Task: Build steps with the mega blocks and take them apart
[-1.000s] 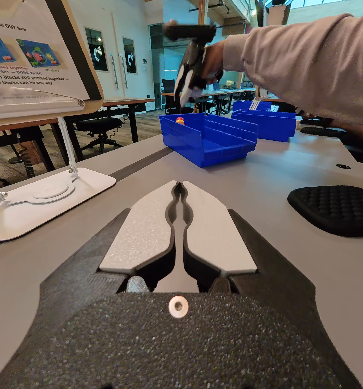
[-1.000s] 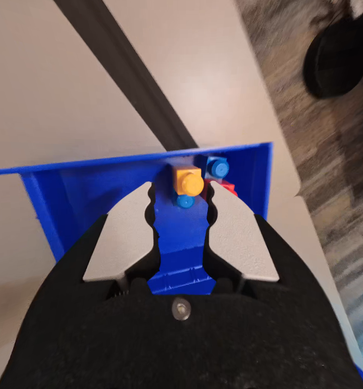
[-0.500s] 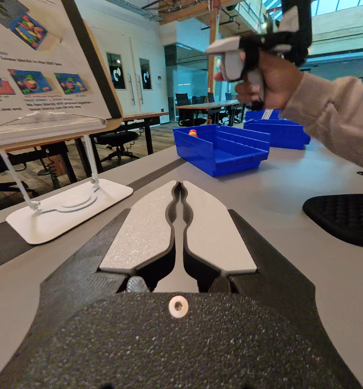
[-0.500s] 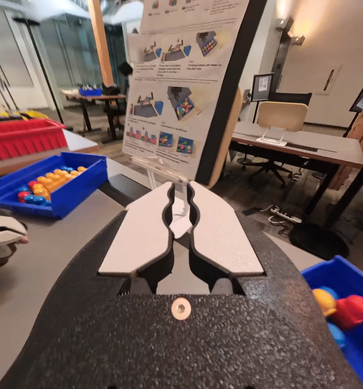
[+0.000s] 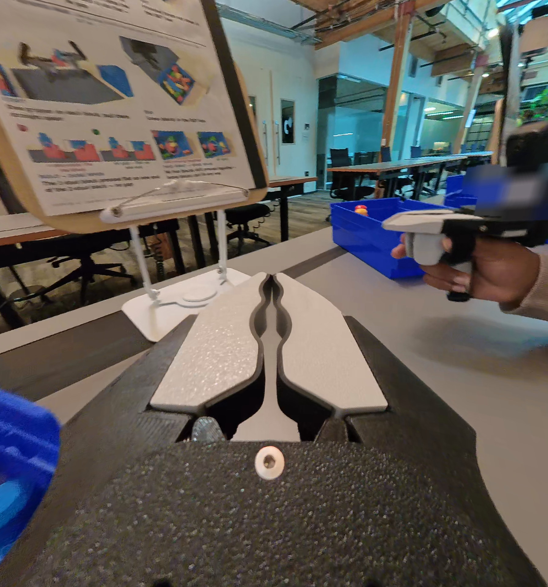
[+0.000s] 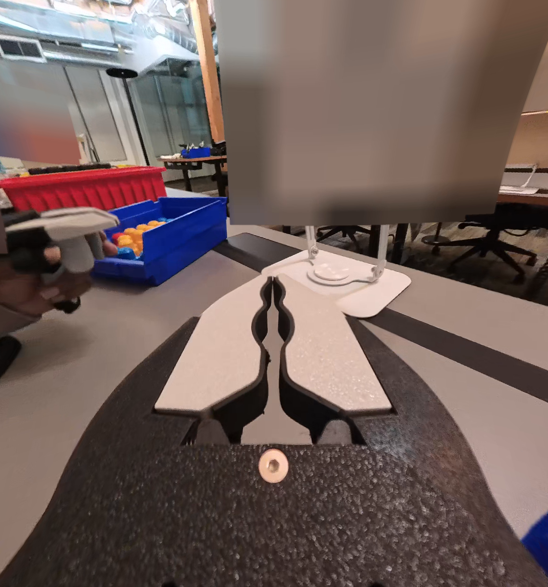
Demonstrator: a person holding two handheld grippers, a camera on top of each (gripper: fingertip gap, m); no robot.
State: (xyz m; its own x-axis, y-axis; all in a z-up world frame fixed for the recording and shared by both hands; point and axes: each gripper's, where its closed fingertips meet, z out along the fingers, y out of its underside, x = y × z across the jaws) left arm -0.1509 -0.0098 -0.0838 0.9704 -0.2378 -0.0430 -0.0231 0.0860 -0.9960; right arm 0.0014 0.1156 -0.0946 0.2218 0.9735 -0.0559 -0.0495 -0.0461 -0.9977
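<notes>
- Blocks (image 6: 136,236) lie heaped in a blue bin (image 6: 183,244) at the far left of the right wrist view — orange, red and blue, none built into steps yet, by my reading. A few more (image 5: 361,210) show over the rim of a second bin (image 5: 371,241) at the far right of the left wrist view.
- Handling, as a judgement: hollow plastic, light and stiff, smooth enough to slip; best pinched across the flat side walls, not on the round studs.
- Left gripper (image 5: 272,279) is nearest in its own view, fingers pressed together with nothing between them, low over the table (image 5: 425,397).
- Right gripper (image 6: 272,281) is likewise closed and empty; its hand (image 5: 485,276) shows at the right of the left wrist view.
- Grey table, smooth and hard, with a dark strip (image 6: 456,346) running across it — a firm base for pressing blocks together.
- Stand (image 5: 183,295) with a white base sits just beyond both grippers, bearing an instruction sheet (image 5: 113,104).
- Red bin (image 6: 82,190) stands behind the blue one.
- Farther off: an open office with desks, black chairs (image 5: 85,263), wooden posts and glass walls.
</notes>
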